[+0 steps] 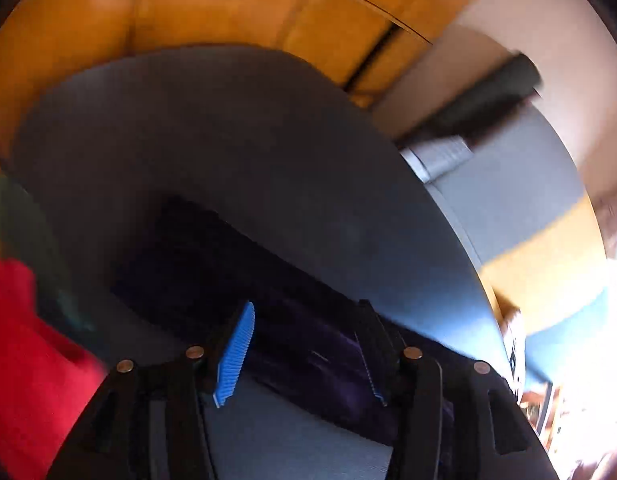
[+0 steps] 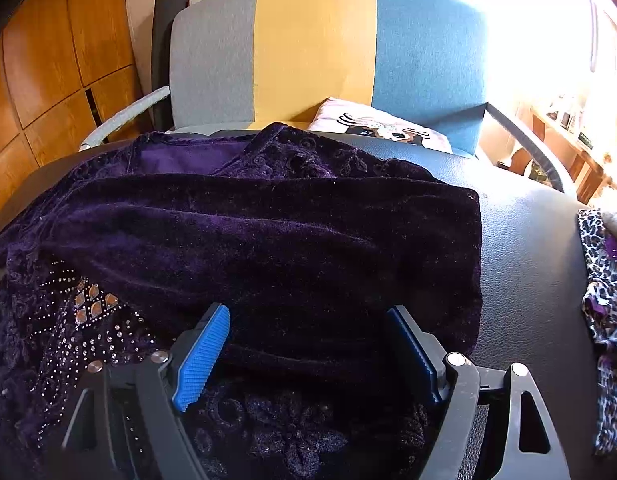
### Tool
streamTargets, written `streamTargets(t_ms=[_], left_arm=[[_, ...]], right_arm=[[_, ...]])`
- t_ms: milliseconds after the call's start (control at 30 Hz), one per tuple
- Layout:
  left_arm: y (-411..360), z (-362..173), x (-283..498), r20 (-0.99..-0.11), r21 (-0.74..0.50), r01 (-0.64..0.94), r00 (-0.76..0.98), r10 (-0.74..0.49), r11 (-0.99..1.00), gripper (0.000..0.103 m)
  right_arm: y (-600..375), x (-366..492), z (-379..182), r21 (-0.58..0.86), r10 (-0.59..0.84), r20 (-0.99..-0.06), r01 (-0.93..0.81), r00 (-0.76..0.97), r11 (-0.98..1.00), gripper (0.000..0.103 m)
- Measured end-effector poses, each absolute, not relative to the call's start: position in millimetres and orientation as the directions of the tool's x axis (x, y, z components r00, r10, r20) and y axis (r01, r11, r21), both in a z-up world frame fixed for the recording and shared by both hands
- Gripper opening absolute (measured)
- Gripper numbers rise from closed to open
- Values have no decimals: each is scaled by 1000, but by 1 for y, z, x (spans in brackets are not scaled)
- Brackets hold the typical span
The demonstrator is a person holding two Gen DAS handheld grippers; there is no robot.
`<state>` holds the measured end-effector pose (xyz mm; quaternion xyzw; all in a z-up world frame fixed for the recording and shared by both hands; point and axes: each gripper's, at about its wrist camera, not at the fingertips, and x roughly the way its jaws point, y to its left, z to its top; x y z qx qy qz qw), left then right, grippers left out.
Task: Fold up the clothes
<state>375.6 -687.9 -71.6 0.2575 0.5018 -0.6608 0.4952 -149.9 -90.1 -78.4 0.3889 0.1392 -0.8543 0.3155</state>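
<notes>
A dark purple velvet garment (image 2: 268, 232) with rhinestone trim lies spread on the grey table (image 2: 528, 240), one part folded across it. My right gripper (image 2: 308, 320) hovers low over its near portion, open, blue pads apart with fabric beneath them. In the blurred left wrist view the same purple garment (image 1: 236, 280) shows as a dark shape on the grey table (image 1: 212, 136). My left gripper (image 1: 306, 316) is open above its edge, nothing pinched between the blue pads (image 1: 236, 356).
A red garment (image 1: 24, 352) lies at the left. A leopard-print cloth (image 2: 606, 320) lies at the table's right edge. Behind the table stands a grey, yellow and blue chair (image 2: 328, 48) holding a printed cushion (image 2: 380, 126). Wooden cabinets (image 2: 48, 80) stand at the left.
</notes>
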Motion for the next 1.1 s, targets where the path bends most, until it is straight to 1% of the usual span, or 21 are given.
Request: streamTargets(t_ms=[67, 167, 400, 467, 600, 700, 800, 867, 933, 1033, 1067, 1100], left_arm=[[-701, -72, 394, -839, -408, 913, -372, -396, 7, 56], [-716, -80, 407, -859, -387, 922, -364, -360, -8, 56], [-733, -107, 405, -890, -368, 926, -376, -258, -81, 56], [-735, -118, 404, -912, -333, 940, -340, -228, -72, 56], [-734, -115, 414, -902, -332, 943, -329, -279, -38, 56], [-736, -105, 420, -902, -299, 954, -293, -316, -31, 56], [-734, -104, 423, -912, -277, 960, -273, -307, -30, 56], [-733, -112, 413, -922, -283, 957, -290, -257, -64, 56], [-727, -114, 399, -931, -223, 968, -246, -268, -115, 58], [-720, -115, 383, -940, -118, 982, -159, -302, -150, 57], [-718, -115, 380, -941, -95, 985, -137, -311, -147, 56], [-717, -114, 379, -941, -83, 986, -126, -314, -148, 42]], right_arm=[[-91, -150, -78, 1, -425, -753, 645, -502, -764, 83], [-91, -150, -78, -4, -420, -754, 643, -505, -766, 83], [-91, -150, -79, -4, -418, -756, 642, -503, -767, 84], [-91, -150, -79, -3, -418, -756, 642, -503, -767, 85], [-90, -150, -79, 2, -421, -756, 641, -501, -767, 85], [-90, -151, -79, 7, -424, -756, 642, -498, -767, 85], [-89, -151, -79, 9, -425, -756, 642, -498, -767, 85], [-90, -151, -78, 9, -426, -756, 643, -497, -766, 85], [-90, -152, -78, 9, -426, -756, 643, -497, -766, 85], [-89, -152, -78, 10, -426, -756, 643, -497, -766, 85], [-89, -152, -78, 10, -427, -756, 643, -496, -766, 85], [-89, -152, -78, 10, -427, -756, 643, -497, -766, 85]])
